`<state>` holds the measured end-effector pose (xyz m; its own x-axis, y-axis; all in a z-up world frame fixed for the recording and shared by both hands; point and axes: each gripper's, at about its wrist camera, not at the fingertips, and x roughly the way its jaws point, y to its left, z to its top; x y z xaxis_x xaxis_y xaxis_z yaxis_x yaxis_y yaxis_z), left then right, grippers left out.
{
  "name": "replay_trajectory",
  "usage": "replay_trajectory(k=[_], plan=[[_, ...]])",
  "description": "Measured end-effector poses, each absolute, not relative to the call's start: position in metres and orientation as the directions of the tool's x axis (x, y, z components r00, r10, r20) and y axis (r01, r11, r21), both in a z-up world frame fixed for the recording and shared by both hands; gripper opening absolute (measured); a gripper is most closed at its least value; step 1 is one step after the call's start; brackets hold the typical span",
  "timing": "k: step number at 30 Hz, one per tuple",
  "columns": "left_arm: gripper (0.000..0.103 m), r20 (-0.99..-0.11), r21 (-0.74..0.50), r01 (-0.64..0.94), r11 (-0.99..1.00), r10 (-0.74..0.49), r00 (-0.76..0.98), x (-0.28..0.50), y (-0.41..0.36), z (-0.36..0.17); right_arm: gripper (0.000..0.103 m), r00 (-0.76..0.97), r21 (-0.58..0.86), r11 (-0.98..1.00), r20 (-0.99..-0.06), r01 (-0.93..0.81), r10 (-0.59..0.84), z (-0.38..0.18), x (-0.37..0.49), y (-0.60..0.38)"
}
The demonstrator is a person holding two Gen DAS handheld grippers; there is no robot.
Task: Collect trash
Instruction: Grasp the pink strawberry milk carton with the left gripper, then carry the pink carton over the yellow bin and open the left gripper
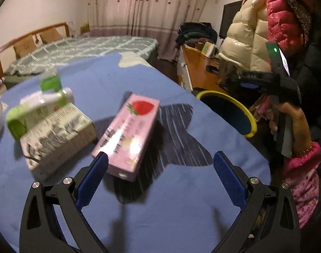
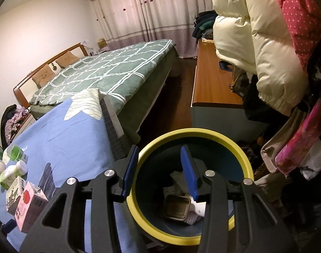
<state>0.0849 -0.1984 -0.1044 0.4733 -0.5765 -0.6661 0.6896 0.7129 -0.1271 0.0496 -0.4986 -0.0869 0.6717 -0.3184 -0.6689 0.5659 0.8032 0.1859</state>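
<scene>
Bedroom w/ blue-sheeted surface, green quilted bed, curtains behind.

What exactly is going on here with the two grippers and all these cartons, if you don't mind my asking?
A person is clearing trash off a blue-covered table into a yellow-rimmed bin beside it. The right gripper hangs open and empty above the bin, where discarded packaging already lies. The left gripper, jaws wide open, points at the pink strawberry carton, not gripping it. A grey carton and green-and-white bottle also lie on the table.
</scene>
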Motion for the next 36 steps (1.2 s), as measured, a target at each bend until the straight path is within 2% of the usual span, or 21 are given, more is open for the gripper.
replay_trajectory(k=[5, 9, 14, 18, 21, 26, 28, 36], plan=[[0.098, -0.674, -0.127, 0.648, 0.751, -0.545, 0.499, 0.109, -0.192, -0.098, 0.040, 0.677, 0.195, 0.804, -0.667, 0.561, -0.310, -0.087, 0.050, -0.498], [0.098, -0.715, -0.083, 0.684, 0.725, -0.521, 0.466, 0.125, -0.207, -0.103, 0.040, 0.683, 0.202, 0.807, -0.665, 0.555, -0.303, -0.087, 0.050, -0.496], [0.097, -0.766, -0.085, 0.706, 0.703, -0.500, 0.405, 0.147, -0.232, -0.117, 0.040, 0.686, 0.207, 0.807, -0.662, 0.553, -0.300, -0.087, 0.050, -0.496], [0.085, -0.793, -0.092, 0.718, 0.690, -0.486, 0.366, 0.157, -0.246, -0.126, 0.040, 0.684, 0.211, 0.802, -0.664, 0.559, -0.302, -0.087, 0.049, -0.499], [0.080, -0.806, -0.085, 0.725, 0.684, -0.475, 0.354, 0.158, -0.254, -0.129, 0.040, 0.683, 0.217, 0.798, -0.666, 0.562, -0.300, -0.089, 0.048, -0.502], [0.063, -0.822, -0.078, 0.733, 0.676, -0.460, 0.337, 0.158, -0.260, -0.133, 0.040, 0.684, 0.227, 0.794, -0.667, 0.565, -0.296, -0.092, 0.044, -0.507], [0.053, -0.827, -0.078, 0.734, 0.674, -0.455, 0.330, 0.157, -0.261, -0.134, 0.040, 0.685, 0.231, 0.793, -0.667, 0.564, -0.293, -0.093, 0.043, -0.508], [0.052, -0.817, -0.080, 0.748, 0.659, -0.473, 0.330, 0.152, -0.276, -0.121, 0.040, 0.693, 0.229, 0.797, -0.656, 0.559, -0.298, -0.090, 0.035, -0.510]])
